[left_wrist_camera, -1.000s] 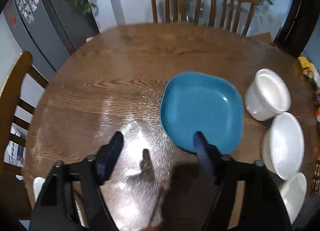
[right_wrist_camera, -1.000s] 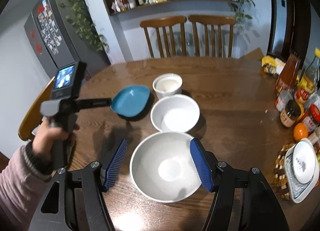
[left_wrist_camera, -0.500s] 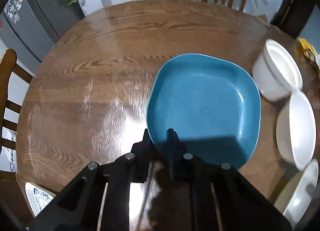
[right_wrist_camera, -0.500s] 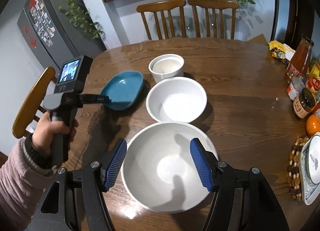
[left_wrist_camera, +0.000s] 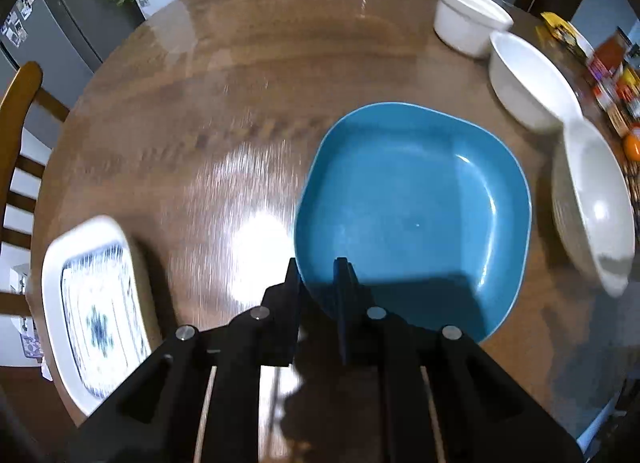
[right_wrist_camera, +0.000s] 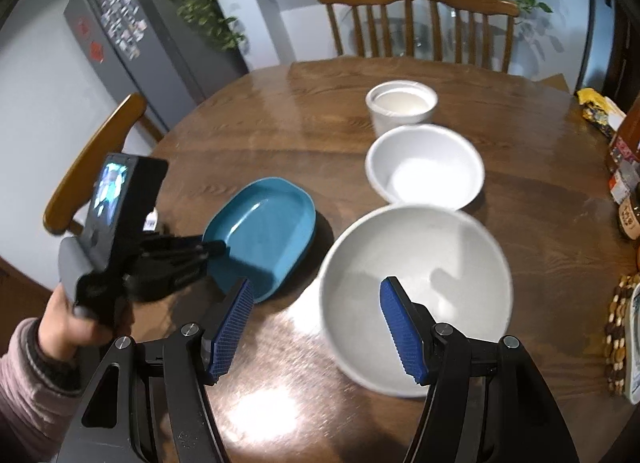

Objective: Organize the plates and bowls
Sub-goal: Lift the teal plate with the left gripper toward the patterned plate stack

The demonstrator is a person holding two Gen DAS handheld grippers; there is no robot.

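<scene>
since a second ago our left gripper (left_wrist_camera: 316,275) has closed on the blue plate (left_wrist_camera: 412,199)'s near rim and dragged it from the bowls, right gripper (right_wrist_camera: 316,327) wide astride the large bowl (right_wrist_camera: 416,295)'s near rim; next, stacking it on the patterned plate (left_wrist_camera: 94,299).

Count, table & surrounds

1 blue plate (left_wrist_camera: 416,207); 3 white bowls: sm. deep (right_wrist_camera: 401,105), med. (right_wrist_camera: 425,167), lg. (right_wrist_camera: 416,295); 2 blue-patterned white dishes: 1 at left edge (left_wrist_camera: 94,315), 1 at right edge (right_wrist_camera: 634,347); 3 wooden chairs, 2 at far side (right_wrist_camera: 416,19), 1 at left (right_wrist_camera: 92,163); 2 grippers: left (left_wrist_camera: 316,279), right (right_wrist_camera: 316,327).
</scene>
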